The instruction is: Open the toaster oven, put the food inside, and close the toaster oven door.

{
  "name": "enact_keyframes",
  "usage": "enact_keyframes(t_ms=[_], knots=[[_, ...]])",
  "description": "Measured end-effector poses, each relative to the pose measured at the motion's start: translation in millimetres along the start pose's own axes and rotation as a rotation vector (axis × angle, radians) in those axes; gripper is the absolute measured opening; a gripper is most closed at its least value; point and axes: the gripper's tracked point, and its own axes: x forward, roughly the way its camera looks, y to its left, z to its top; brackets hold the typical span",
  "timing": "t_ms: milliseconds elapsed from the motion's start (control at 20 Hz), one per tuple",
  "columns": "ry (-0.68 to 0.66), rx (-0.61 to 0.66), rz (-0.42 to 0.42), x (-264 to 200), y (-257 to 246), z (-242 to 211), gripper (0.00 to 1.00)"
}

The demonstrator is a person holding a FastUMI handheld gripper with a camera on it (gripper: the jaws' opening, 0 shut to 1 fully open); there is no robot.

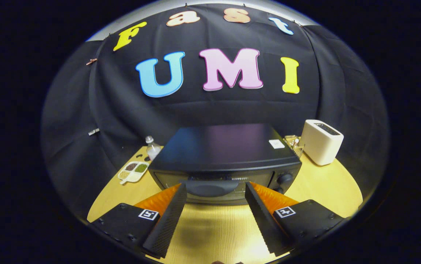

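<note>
A round, light wooden table (320, 183) stands in a booth whose wall is draped in black cloth (232, 106); small clips fasten the cloth along its left side. A black toaster oven (225, 157) sits on the table, its door facing the gripper and appearing closed against the body. The door handle (210, 187), a dark curved bar across the top of the door, lies between the two fingertips. Control knobs (285, 179) occupy the oven's right front panel, and a small white sticker (277, 143) is on its top near the right rear corner.

The gripper (216, 189) is held with its fingers spread wide, one fingertip at each end of the handle; whether either touches the handle cannot be told. Nothing is pinched between them.

Left of the oven, near the table's edge, lies a white divided tray (132, 171); its compartments hold small portions of dark, green and pale grains or beans. Just behind the tray stands a clear plastic bottle (153, 147) with a white cap. Right of the oven, toward the back of the table, stands a white slot toaster (321, 141), and a clear, glassy item (294, 143), too indistinct to identify, lies between it and the oven.
</note>
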Motion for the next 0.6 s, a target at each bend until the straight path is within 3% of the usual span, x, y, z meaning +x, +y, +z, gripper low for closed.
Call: enact_keyframes(t_ms=[300, 600], knots=[[-0.193, -0.037, -0.027, -51.1, -18.8, 91.9, 0.99], [-0.279, -0.009, -0.099, -101.3, -45.0, 139.2, 0.98]])
